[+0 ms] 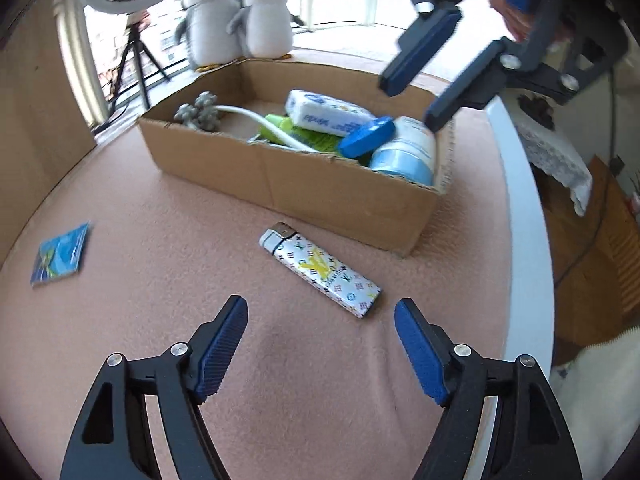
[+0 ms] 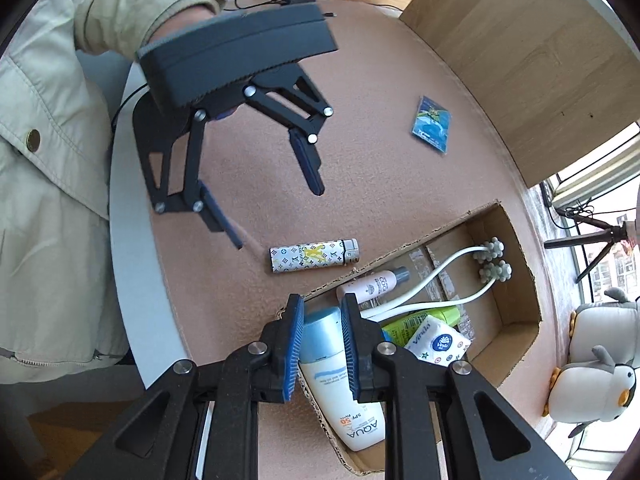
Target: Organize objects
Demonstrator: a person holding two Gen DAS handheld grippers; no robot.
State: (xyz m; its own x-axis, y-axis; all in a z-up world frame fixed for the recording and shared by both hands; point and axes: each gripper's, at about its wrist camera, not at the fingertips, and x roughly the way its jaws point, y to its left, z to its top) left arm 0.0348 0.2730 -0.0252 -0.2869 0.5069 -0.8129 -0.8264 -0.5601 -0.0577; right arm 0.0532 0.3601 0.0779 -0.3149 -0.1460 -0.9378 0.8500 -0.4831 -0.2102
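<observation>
A patterned white lighter [image 1: 320, 268] [image 2: 314, 258] lies on the pink table mat in front of the cardboard box [image 1: 280, 184] [image 2: 520, 332]. My left gripper [image 1: 322, 304] [image 2: 280, 216] hangs open just above the mat, nothing between its pads, the lighter's near end just beyond its fingertips. My right gripper [image 2: 322, 300] [image 1: 412, 102] hovers over the box's corner, jaws nearly together and holding nothing. Through their narrow gap I see the blue cap of the sunscreen bottle [image 2: 340, 392] [image 1: 408, 148], which lies in the box. A small blue packet [image 1: 60, 256] [image 2: 432, 126] lies apart on the mat.
The box also holds a tissue pack [image 1: 324, 112], a green tube [image 1: 280, 124], a blue disc [image 1: 366, 136], a pink bottle [image 2: 372, 286] and a white cable [image 2: 452, 264]. Two plush penguins [image 1: 236, 20] stand behind it. The white table edge [image 1: 520, 220] runs along the right. A beige sleeve [image 2: 60, 160] is close by.
</observation>
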